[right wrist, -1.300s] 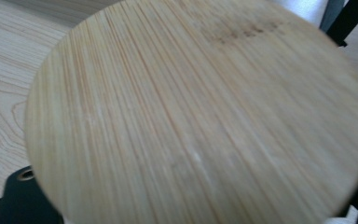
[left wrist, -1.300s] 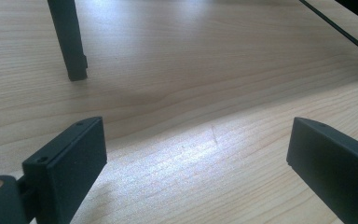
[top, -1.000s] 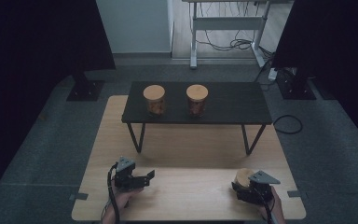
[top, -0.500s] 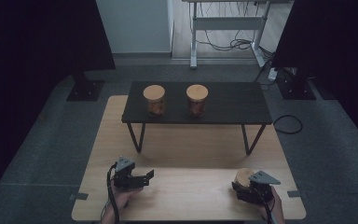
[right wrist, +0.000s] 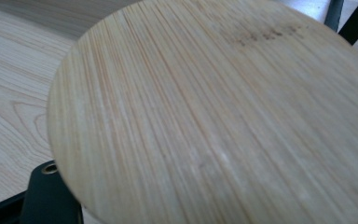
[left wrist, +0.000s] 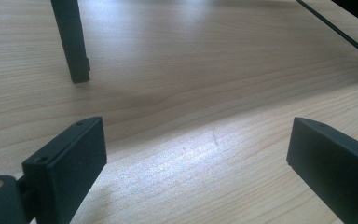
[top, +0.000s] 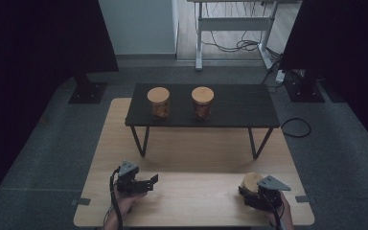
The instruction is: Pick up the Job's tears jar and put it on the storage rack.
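Observation:
Two glass jars with round wooden lids stand side by side on a low black table (top: pixel 239 108), one at the left (top: pixel 158 102) and one at the right (top: pixel 202 102). A third wooden-lidded jar (top: pixel 252 180) rests on the light wooden board at the near right, with my right gripper (top: pixel 247 191) shut on it. Its lid (right wrist: pixel 214 116) looms large in the right gripper view and hides the glass below. At the near left my left gripper (top: pixel 152 182) lies low over the board, open, with only bare wood (left wrist: pixel 196 158) between its jaws.
The wooden board (top: pixel 196 201) carries the black table, whose thin legs (left wrist: pixel 74 42) stand ahead of the left gripper. Grey carpet surrounds the board. Dark stands and a cable lie at the back and right sides.

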